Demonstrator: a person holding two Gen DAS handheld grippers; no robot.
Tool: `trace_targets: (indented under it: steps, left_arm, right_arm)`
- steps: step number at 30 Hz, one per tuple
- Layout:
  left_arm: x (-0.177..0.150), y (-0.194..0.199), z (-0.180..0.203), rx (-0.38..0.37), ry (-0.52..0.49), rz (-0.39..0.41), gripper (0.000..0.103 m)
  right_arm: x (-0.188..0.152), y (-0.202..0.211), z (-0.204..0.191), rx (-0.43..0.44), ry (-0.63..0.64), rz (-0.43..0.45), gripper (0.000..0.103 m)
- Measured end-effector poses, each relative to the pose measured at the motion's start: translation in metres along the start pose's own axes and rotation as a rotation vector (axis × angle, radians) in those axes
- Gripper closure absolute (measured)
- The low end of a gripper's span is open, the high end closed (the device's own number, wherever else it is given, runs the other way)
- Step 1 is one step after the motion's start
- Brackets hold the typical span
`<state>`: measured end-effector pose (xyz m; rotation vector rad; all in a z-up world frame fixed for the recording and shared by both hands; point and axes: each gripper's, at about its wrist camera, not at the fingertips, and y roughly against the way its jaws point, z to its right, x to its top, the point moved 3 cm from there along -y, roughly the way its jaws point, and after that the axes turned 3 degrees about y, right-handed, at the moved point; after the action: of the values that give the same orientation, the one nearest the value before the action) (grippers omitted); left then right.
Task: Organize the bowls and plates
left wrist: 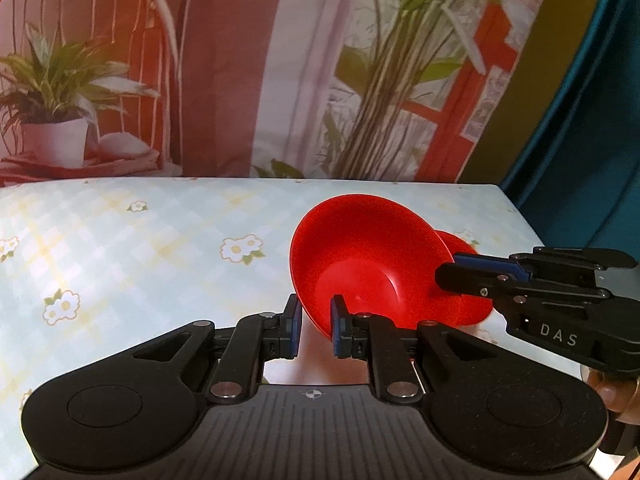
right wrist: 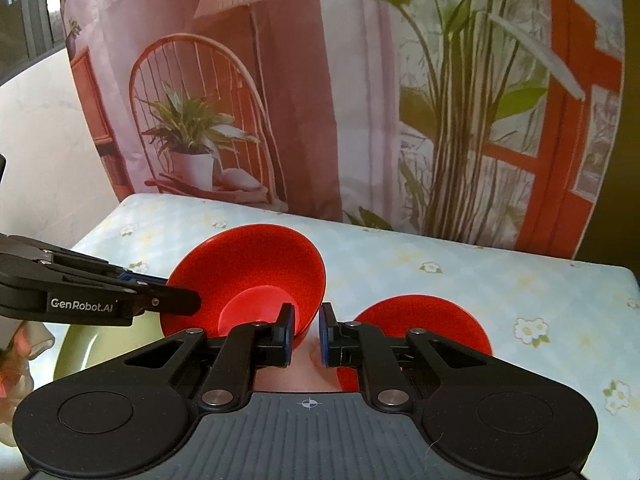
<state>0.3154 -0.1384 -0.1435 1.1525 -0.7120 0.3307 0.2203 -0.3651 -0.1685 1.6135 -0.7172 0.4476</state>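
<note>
A red bowl point(left wrist: 360, 264) is held tilted above the table, gripped from both sides. My left gripper point(left wrist: 316, 320) is shut on its near-left rim. My right gripper point(right wrist: 307, 330) is shut on its right rim; it shows in the left wrist view point(left wrist: 460, 272) too. In the right wrist view the bowl point(right wrist: 248, 272) stands tilted, with the left gripper point(right wrist: 192, 300) at its left edge. A second red dish point(right wrist: 420, 328) lies on the table to the right, also seen behind the bowl in the left wrist view point(left wrist: 476, 312). A green plate point(right wrist: 92, 344) lies below the left gripper.
The table point(left wrist: 120, 248) has a pale blue floral cloth. A printed backdrop point(left wrist: 280, 80) of a chair and plants hangs right behind it. A teal curtain point(left wrist: 592, 120) is at the right. The table's right edge point(right wrist: 628, 320) is near the second dish.
</note>
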Motion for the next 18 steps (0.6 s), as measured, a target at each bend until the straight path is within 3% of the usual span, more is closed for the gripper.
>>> trace_targets:
  steps: [9,18]
  left_arm:
    - [-0.001,0.009,0.023,-0.012,-0.024,0.01,0.087]
    - [0.001,-0.007,0.044,-0.03,-0.049,-0.01,0.086]
  right_arm:
    - [-0.007,0.027,0.011,-0.015,-0.022,0.033,0.091]
    - [-0.016,0.037,0.037,-0.03,-0.061,0.049,0.091]
